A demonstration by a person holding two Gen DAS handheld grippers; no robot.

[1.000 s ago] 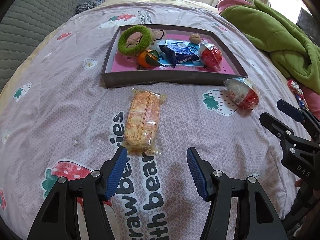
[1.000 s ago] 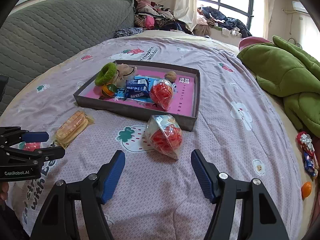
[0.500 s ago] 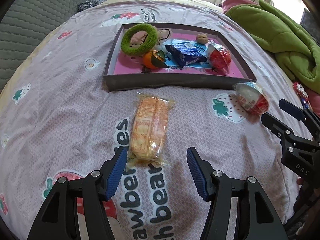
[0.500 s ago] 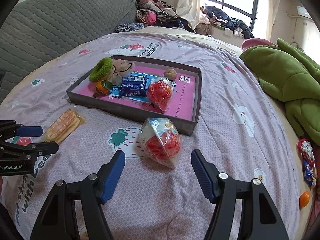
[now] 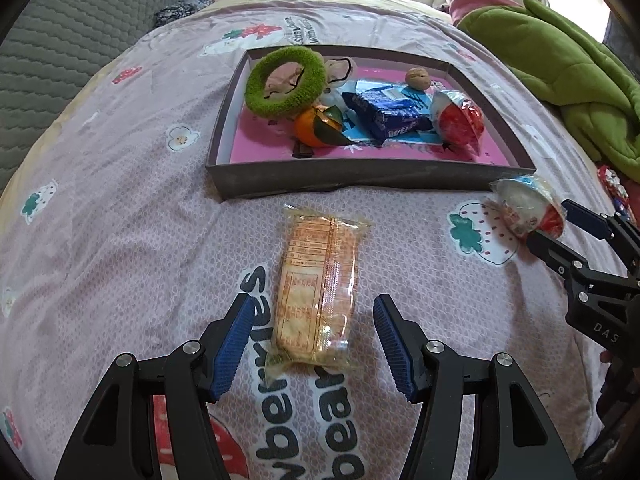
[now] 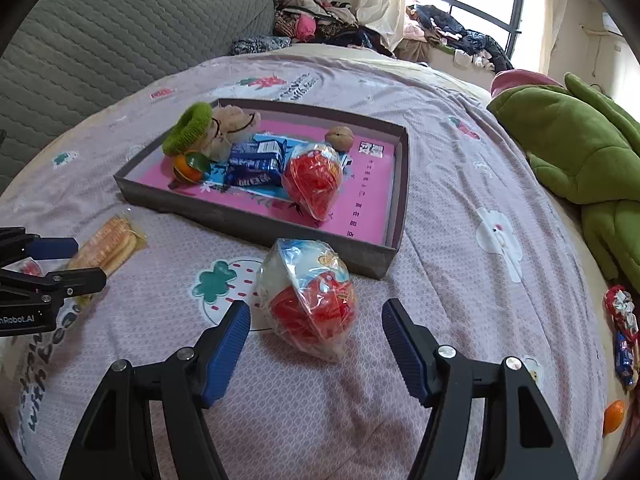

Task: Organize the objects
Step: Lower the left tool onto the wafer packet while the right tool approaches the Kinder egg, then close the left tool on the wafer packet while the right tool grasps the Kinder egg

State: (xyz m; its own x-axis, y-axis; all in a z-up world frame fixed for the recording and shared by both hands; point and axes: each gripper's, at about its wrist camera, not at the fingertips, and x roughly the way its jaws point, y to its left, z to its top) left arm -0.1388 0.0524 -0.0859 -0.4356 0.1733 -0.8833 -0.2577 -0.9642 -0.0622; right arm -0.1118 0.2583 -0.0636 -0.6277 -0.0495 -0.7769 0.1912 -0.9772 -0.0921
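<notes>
A dark tray (image 5: 360, 182) with a pink floor lies on the bed and holds a green ring (image 5: 284, 80), an orange (image 5: 314, 128), a blue packet (image 5: 386, 114), a walnut (image 5: 418, 78) and a red-and-white wrapped egg (image 5: 460, 120). A clear-wrapped cracker pack (image 5: 318, 284) lies in front of the tray; my left gripper (image 5: 314, 340) is open with its near end between the fingers. A second wrapped egg (image 6: 312, 300) lies by the tray's corner (image 6: 384, 256); my right gripper (image 6: 316, 344) is open around its near side.
A green blanket (image 6: 580, 152) lies at the right. Small candies and an orange (image 6: 614, 416) lie at the bed's right edge. A grey quilted headboard (image 6: 100, 48) is on the left, and piled clothes (image 6: 320, 16) are at the far end.
Both grippers have moved forward. The cracker pack now reaches between the left fingers, and the wrapped egg now sits between the right fingers. Both stay open.
</notes>
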